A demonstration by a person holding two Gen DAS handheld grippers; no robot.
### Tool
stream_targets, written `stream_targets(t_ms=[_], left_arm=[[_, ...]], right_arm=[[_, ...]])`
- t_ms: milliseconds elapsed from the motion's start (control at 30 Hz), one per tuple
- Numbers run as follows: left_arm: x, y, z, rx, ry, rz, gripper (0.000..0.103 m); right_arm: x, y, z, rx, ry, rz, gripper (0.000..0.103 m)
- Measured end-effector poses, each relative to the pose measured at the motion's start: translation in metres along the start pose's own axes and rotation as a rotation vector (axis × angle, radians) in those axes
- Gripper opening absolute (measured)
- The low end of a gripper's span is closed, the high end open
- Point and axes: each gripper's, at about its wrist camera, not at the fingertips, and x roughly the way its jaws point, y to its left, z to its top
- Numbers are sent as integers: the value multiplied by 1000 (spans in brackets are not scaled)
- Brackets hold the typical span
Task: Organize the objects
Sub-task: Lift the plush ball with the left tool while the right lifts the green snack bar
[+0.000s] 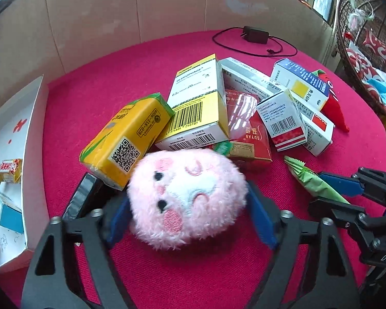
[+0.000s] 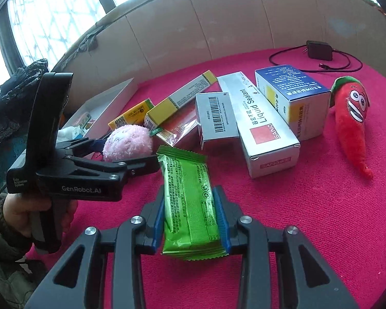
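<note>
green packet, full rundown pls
The green packet is a flat, glossy foil-like pouch with crimped ends and small printed text, its wrapper creased. It lies lengthwise between the right gripper pads, which press its long edges, over the red cloth. The far end points toward the box pile.

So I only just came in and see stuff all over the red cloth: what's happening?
A person is sorting a pile using two handheld grippers. The left gripper has the pink plush toy between its fingers; the right gripper is shut on a green packet. Medicine boxes and a red plush carrot lie loose on the cloth.
</note>
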Motion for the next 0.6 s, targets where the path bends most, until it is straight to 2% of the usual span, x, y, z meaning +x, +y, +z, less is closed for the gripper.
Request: stream_targets(t_ms=[100,233,333,600], left_arm=[[-1,-3,-2,47,-12,-31,66],[-6,-4,-3,46,-39,-74,65],[-16,-5,-5,37,-76,-74,65],[-39,-7,-10,12,-114,-94,65]], right_arm=[[0,1,0,-3,0,-4,35],[0,0,0,2,-2,0,35],[0,0,-1,-5,-4,-5,35],[-2,10,-2,-53,-14,-45,34]])
